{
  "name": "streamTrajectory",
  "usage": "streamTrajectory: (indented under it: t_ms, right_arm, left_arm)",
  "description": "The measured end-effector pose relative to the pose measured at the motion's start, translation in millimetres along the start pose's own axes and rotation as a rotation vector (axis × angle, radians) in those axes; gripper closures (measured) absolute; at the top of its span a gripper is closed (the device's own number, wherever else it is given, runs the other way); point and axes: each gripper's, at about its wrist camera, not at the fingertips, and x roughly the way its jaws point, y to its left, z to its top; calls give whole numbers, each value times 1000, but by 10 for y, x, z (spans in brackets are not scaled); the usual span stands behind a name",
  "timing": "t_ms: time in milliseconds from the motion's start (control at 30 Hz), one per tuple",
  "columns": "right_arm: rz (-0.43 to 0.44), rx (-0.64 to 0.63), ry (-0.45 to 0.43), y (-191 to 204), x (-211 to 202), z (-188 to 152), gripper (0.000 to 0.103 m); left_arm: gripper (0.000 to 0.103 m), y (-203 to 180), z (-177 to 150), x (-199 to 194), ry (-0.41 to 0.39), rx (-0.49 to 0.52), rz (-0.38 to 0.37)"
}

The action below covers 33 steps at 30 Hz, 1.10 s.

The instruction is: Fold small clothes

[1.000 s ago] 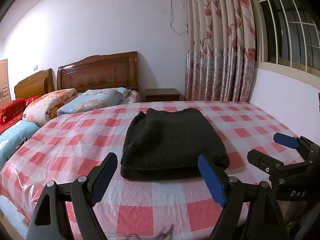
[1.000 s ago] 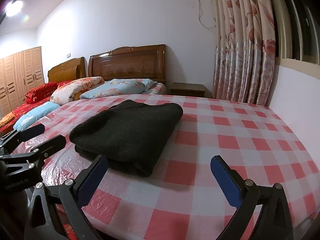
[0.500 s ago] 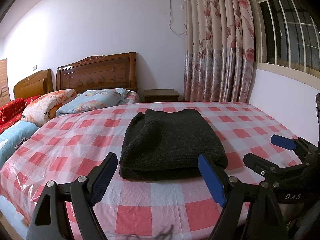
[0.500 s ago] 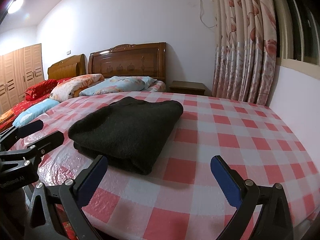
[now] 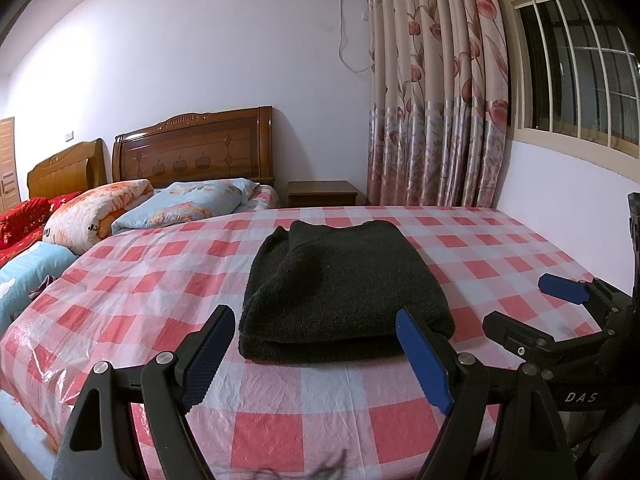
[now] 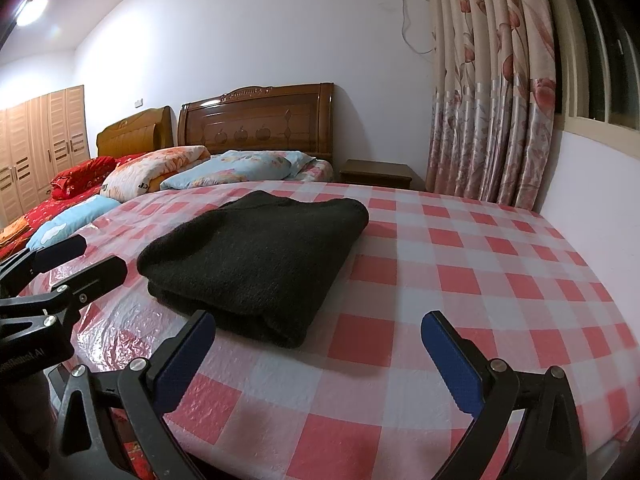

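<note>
A dark fuzzy garment lies folded into a thick rectangle on the pink and white checked sheet; it also shows in the right wrist view. My left gripper is open and empty, held just short of the garment's near edge. My right gripper is open and empty, over the sheet to the right of the garment. The right gripper shows at the right of the left wrist view. The left gripper shows at the left of the right wrist view.
Pillows and a rolled quilt lie by the wooden headboard. A nightstand and floral curtain stand at the back. A wall under a barred window runs along the sheet's right side.
Both grippers have drawn back slightly from the folded garment and stayed open. The garment has not moved.
</note>
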Motion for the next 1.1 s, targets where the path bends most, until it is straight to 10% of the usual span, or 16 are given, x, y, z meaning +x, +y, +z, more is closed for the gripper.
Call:
streamTrajectory:
  t_ms: [1100]
  right_arm:
    - [14, -4, 10, -24, 25, -36, 0]
  left_arm:
    - [19, -46, 25, 57, -12, 5, 22]
